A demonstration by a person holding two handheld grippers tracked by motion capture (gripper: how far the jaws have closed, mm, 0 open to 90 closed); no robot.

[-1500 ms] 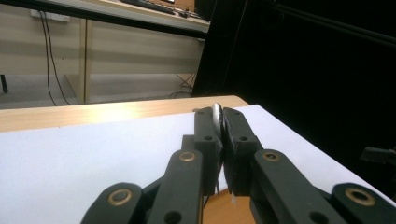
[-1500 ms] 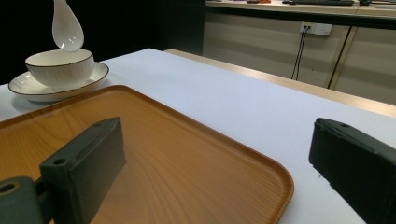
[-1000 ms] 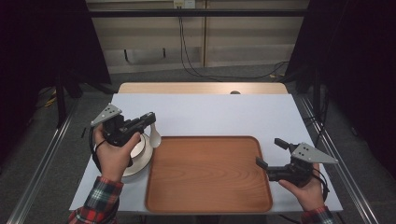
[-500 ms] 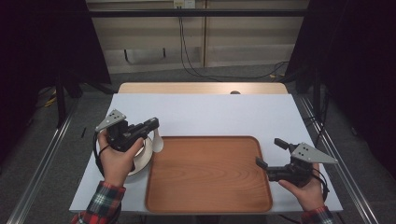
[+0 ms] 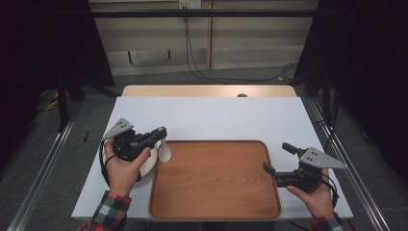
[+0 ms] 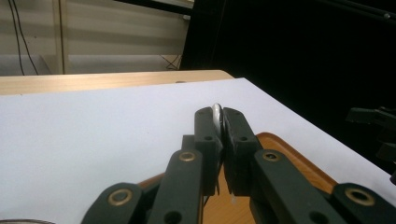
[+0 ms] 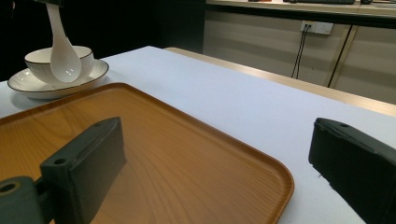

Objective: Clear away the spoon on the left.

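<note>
Since the earlier frames the left gripper (image 5: 153, 136) has carried the white spoon (image 5: 165, 151) a little lower and toward the person, bringing it to the left rim of the tray; the right gripper (image 5: 278, 163) has not shifted.

Table (image 5: 211, 115): white top, bearing all items. Wooden tray (image 5: 214, 178): lies flat, bare, just ahead of and below the left jaws, and directly under the right jaws in the right gripper view.

Saucer (image 7: 28, 85) with bowl (image 7: 37, 57) seated in it: beneath and behind the left jaws, just beside the tray's left edge.

Spoon: hangs handle-up from the left jaws, which are pressed together on its handle; the left gripper view shows the white handle edge (image 6: 216, 112) clamped between them. Its scoop (image 7: 64, 60) dangles clear of the bowl, above the tray's rim.

Right jaws: spread wide, holding nothing, over the tray's right rim.

Assessment: the spoon is lifted out and in transit. Judged outstanding: setting it down on the tray, then probably moving the bowl and saucer, which remain off the tray. Work appears at an early stage.
</note>
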